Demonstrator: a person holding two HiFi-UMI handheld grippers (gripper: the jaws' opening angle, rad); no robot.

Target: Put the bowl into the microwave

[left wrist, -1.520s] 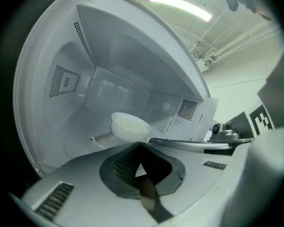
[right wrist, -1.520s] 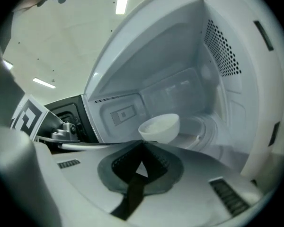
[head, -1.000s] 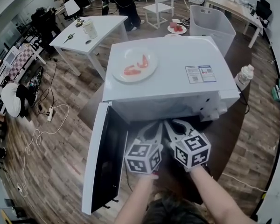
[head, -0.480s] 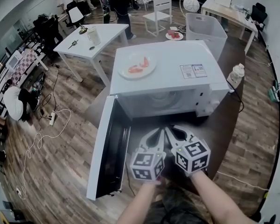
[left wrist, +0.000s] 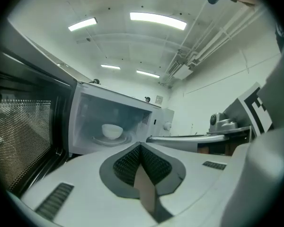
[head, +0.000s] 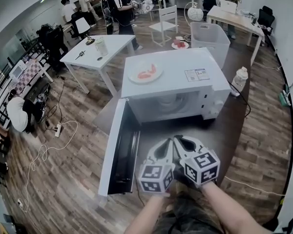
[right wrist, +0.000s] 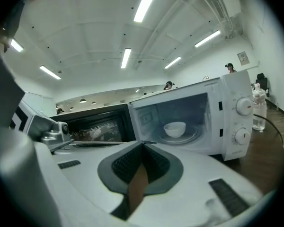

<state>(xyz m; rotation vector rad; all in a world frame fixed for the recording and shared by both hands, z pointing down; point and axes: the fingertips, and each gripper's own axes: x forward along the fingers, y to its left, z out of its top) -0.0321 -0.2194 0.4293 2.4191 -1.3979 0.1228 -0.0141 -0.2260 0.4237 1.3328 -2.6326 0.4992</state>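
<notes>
Bowl (right wrist: 174,128): white, upright, centred on the turntable (right wrist: 180,137) inside the microwave (head: 173,74) cavity. Placement done by the look of it, with nothing touching it and well apart from both grippers. Centred on the glass plate presumably for wall clearance during rotation.

Door (head: 118,152): swung fully open on the left-hand hinge, cavity exposed. Probably left open for access. Shutting it is a likely follow-up, though not asked for in the task.

Microwave on a dark bench (head: 234,130), dials (right wrist: 243,107) at the right of its front. Plate (head: 145,74) with red food on the microwave's top: unrelated, untouched.

Left gripper (left wrist: 141,148): jaws fully together, pads meeting, nothing between. Right gripper (right wrist: 142,148): same, closed tight and empty. Both side by side, nearly touching each other, in front of the opening, clear of door and cavity, aimed toward the bowl. Closed, empty and standing off: reads as hands-off after release, no contact with anything.
</notes>
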